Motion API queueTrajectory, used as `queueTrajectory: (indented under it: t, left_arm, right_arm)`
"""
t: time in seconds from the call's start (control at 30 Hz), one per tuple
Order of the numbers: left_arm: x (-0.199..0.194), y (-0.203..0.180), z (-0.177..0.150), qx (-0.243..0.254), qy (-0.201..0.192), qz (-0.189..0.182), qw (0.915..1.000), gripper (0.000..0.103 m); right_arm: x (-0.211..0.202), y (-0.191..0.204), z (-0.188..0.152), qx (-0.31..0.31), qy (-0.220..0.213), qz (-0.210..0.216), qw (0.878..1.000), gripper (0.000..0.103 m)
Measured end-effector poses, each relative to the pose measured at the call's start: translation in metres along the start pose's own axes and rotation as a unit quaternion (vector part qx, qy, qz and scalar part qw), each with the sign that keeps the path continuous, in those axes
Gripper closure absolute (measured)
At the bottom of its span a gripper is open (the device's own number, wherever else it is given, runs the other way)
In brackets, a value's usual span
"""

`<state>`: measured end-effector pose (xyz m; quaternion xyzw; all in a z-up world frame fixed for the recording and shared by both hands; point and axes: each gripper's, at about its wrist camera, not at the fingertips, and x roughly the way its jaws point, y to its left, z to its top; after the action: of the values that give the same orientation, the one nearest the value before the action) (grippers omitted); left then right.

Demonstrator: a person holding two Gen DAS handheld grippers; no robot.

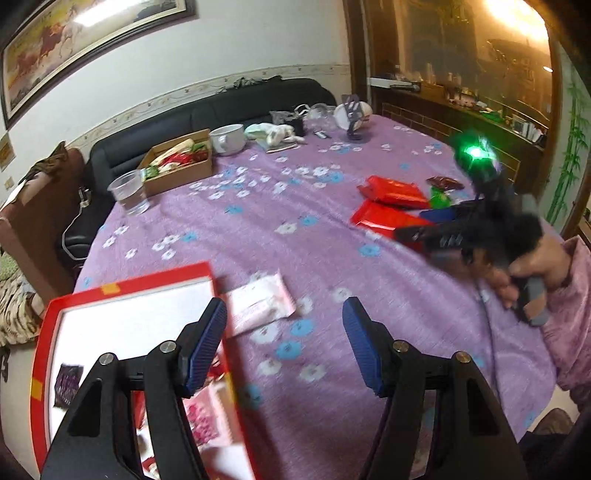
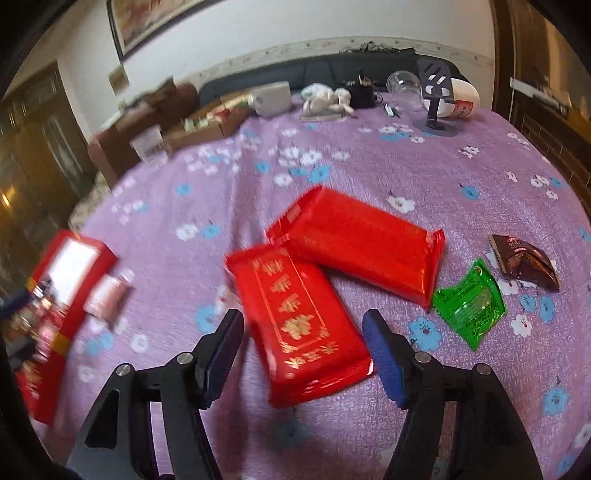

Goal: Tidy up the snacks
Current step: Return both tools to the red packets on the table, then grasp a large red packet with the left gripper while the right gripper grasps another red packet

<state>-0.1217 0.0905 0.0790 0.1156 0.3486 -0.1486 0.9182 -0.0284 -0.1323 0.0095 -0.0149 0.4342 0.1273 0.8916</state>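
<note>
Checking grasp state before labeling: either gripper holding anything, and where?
Nothing held. Left gripper is open above the tablecloth; right gripper is open, straddling the near red packet without closing on it.

A big picture [image 1: 74,48] hangs on the white wall [image 1: 258,33]. A black sofa [image 1: 207,107] sits behind the purple flowered tabletop [image 1: 288,192]. A warm yellow light [image 1: 513,14] shines at right.

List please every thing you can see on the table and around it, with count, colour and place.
red packets: 2, red with gold print, overlapping, table centre
green packet: 1, green, right of them
brown packet: 1, dark brown, far right
pink packet: 1, pink-white, beside red box
red box: 1, red rim, near left
cardboard box: 1, brown, far left
plastic cup: 1, clear, beside it
tablecloth: 1, purple floral
left gripper: open
right gripper: open, over a red packet
</note>
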Motion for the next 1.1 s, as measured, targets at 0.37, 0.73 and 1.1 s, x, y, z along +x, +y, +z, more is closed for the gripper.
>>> queueTrajectory:
  t: [0.37,0.73,1.1]
  left_arm:
    - [0.025,-0.036,0.025,0.041,0.019,-0.041,0.9982,0.033]
    - [0.085,-0.109,0.104,0.258,-0.047,-0.054,0.9634,0.030]
    - [0.141,-0.173,0.122,0.503,-0.006,-0.082,0.8604,0.021]
  right_arm:
    - [-0.033,-0.017,-0.031,-0.010,0.042,0.010,0.999,0.051]
    - [-0.097,-0.078,-0.100,0.039,0.012,0.018,0.999,0.047]
    - [-0.100,-0.097,-0.106,0.088,-0.020,0.082,0.993,0.044]
